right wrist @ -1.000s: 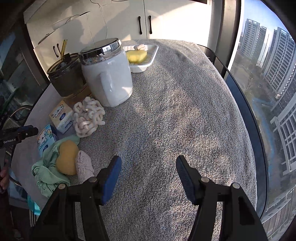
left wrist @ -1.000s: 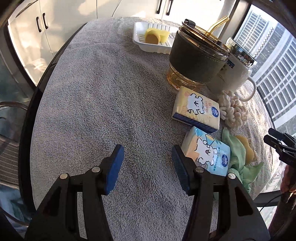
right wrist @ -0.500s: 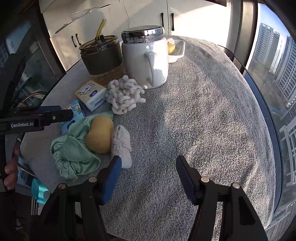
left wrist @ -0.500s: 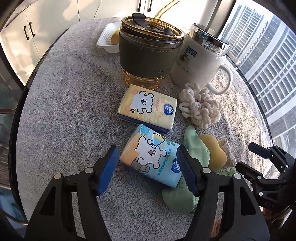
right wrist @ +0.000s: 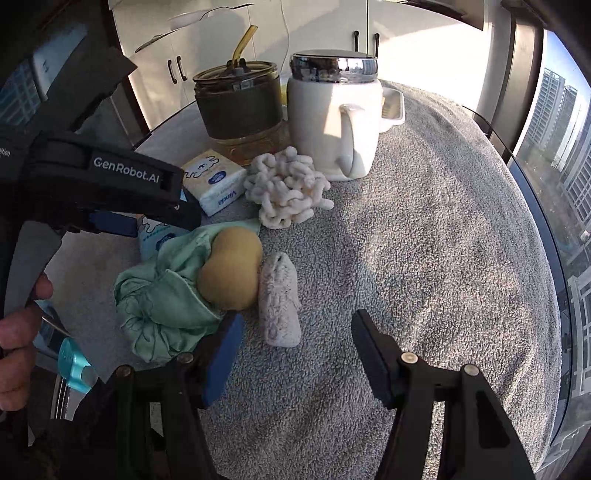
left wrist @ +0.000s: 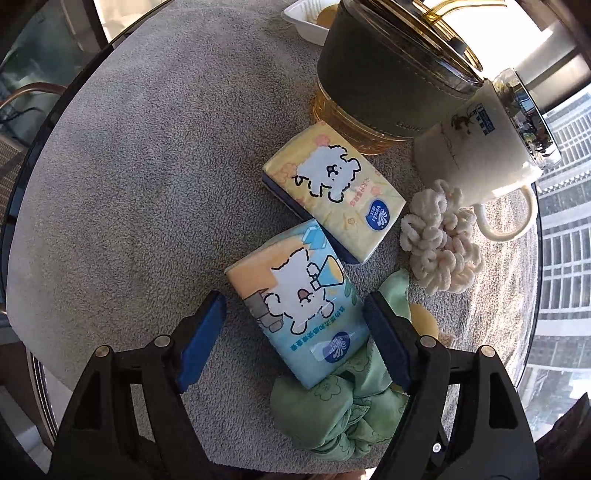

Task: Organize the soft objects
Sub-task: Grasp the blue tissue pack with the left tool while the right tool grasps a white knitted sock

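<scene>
Left claw (left wrist: pixel 293 325) wide open, blue pads either side of the blue tissue pack (left wrist: pixel 297 302) in lower centre of left wrist view; neither pad touches the pack, nothing held. Pack lies flat on the grey towel-covered bench (left wrist: pixel 147 166), its lower right edge over the green cloth (left wrist: pixel 332 417). Yellow tissue pack (left wrist: pixel 332 192) just above it, corners about touching, up against the amber cup w/ dark sleeve (left wrist: pixel 380 74). White mug (left wrist: pixel 476 147) at right, cream knotted scrunchie (left wrist: pixel 439 243) at its base. White tray (left wrist: pixel 306 18) at top edge.

Right claw (right wrist: pixel 295 349) also wide open, empty, low in right wrist view over bare towel. Just above its left pad: green cloth (right wrist: pixel 166 299) w/ yellow sponge (right wrist: pixel 231 269) on it, small grey rolled cloth (right wrist: pixel 279 299) touching the sponge's right side. Left claw's body enters at centre left there, covering most of the blue pack.
</scene>
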`<state>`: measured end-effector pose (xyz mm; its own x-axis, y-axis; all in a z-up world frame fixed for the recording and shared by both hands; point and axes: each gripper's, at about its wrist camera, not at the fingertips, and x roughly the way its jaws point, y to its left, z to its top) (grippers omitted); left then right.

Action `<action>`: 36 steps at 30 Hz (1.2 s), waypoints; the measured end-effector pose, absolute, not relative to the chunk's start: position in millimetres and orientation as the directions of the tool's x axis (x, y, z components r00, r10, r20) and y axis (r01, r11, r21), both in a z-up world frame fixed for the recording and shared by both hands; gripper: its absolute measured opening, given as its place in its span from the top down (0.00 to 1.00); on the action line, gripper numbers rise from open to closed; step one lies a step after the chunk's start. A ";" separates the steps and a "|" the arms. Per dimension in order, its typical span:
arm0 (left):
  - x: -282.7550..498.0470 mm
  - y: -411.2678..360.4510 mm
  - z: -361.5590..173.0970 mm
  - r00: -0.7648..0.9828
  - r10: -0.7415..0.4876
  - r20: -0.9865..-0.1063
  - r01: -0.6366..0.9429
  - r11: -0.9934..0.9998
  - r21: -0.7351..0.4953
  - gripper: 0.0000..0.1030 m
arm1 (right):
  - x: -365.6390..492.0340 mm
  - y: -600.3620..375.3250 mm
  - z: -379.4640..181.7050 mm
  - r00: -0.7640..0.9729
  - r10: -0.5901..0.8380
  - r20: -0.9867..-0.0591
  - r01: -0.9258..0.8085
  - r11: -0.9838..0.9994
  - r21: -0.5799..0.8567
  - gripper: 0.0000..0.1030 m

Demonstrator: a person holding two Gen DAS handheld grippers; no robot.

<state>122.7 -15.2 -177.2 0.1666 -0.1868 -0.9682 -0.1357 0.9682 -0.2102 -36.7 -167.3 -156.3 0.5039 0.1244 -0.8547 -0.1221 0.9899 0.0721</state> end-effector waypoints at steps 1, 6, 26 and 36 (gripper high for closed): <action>122.0 -11.3 -179.4 0.166 -0.196 -0.967 -0.178 0.958 -0.225 0.22 | -35.1 -167.3 -156.7 0.504 0.122 -0.855 -0.125 0.990 0.068 0.38; 122.2 -8.3 -179.9 0.182 -0.161 -0.970 -0.254 0.945 -0.205 0.20 | -29.7 -164.6 -159.5 0.505 0.129 -0.853 -0.141 0.988 0.066 0.38; 107.0 -28.4 -169.0 0.238 -0.102 -0.966 -0.206 0.967 -0.153 0.42 | -27.3 -162.7 -165.6 0.480 0.153 -0.864 -0.160 0.983 0.086 0.78; 86.9 0.5 -164.2 0.284 -0.044 -0.958 -0.157 0.983 -0.092 0.44 | -36.7 -173.9 -158.3 0.491 0.130 -0.861 -0.126 0.989 0.077 0.78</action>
<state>86.9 0.5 -164.2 0.2841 -0.0439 -0.9578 -0.1565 0.9834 -0.0915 -36.7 -173.9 -158.3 0.4913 0.1300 -0.8612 -0.1264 0.9890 0.0772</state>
